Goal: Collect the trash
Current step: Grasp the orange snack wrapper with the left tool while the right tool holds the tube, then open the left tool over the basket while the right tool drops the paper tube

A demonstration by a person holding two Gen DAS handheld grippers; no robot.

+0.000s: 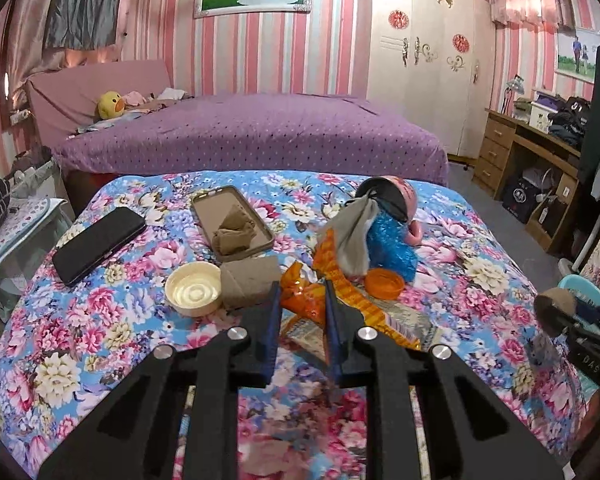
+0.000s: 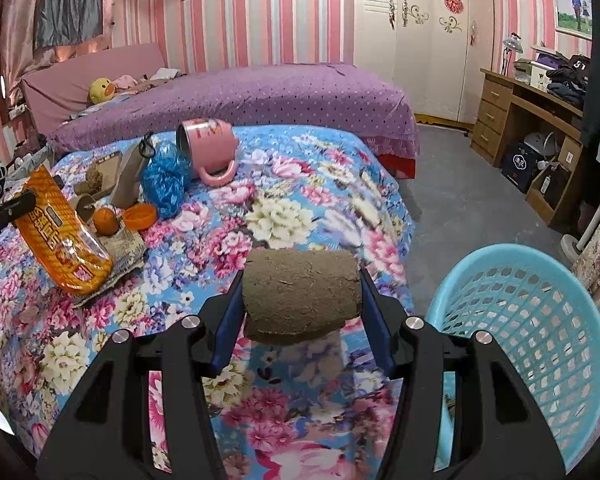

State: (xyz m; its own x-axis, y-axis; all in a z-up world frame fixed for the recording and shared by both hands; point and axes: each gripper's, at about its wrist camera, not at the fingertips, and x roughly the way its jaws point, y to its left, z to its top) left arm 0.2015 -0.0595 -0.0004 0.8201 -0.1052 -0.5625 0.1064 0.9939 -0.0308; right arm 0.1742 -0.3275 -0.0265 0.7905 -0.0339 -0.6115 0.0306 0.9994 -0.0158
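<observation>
My left gripper (image 1: 302, 292) is shut on a crinkled orange snack wrapper (image 1: 364, 304), its blue pads pinching the wrapper's near end. In the right wrist view the wrapper (image 2: 60, 236) hangs lifted off the floral cloth at the left, held by the left gripper's black finger (image 2: 8, 210). My right gripper (image 2: 302, 276) is shut on a brown cardboard roll (image 2: 300, 292), gripped across its ends and held above the cloth. A light blue mesh basket (image 2: 540, 320) stands on the floor just right of it. The right gripper (image 1: 572, 320) with the roll (image 1: 556, 306) shows at the left wrist view's right edge.
On the floral cloth (image 1: 100, 320) lie a cream lid (image 1: 193, 294), a flat brown cardboard piece (image 1: 248, 284), a black phone (image 1: 100, 244), a phone case (image 1: 232, 224), an orange lid (image 1: 384, 284), a blue crinkly bag (image 1: 392, 248) and a tipped pink mug (image 2: 208, 140). A purple bed (image 1: 260, 132) lies behind.
</observation>
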